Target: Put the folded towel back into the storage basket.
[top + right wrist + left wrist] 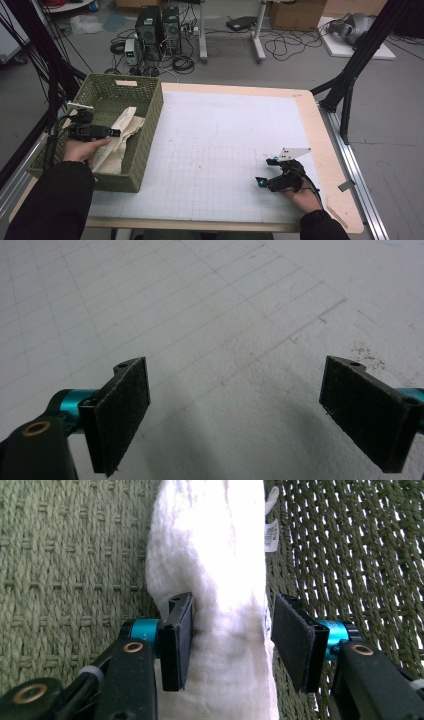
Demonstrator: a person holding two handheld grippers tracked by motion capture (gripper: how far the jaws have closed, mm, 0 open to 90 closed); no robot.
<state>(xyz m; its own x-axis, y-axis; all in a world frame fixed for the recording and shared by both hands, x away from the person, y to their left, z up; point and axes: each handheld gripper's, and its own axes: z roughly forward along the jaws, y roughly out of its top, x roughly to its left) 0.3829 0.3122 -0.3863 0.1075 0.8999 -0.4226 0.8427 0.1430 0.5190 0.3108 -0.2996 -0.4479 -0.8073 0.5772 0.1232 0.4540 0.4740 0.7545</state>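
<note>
The jaws of the left gripper (232,640) stand parted around the white cloth (215,580), one pad just brushing it, the other clear, so nothing is clamped. The cloth lies in the green woven basket (150,125) at the left of the high view. At the lower right of that view, the right gripper (265,181) hovers low over the white gridded mat (220,145), jaws spread wide and holding nothing.

Olive-green woven basket (145,135), cream-white cloth (117,137) inside it, a white gridded mat (215,145), and black gripper pads (120,412) on teal mounts.
</note>
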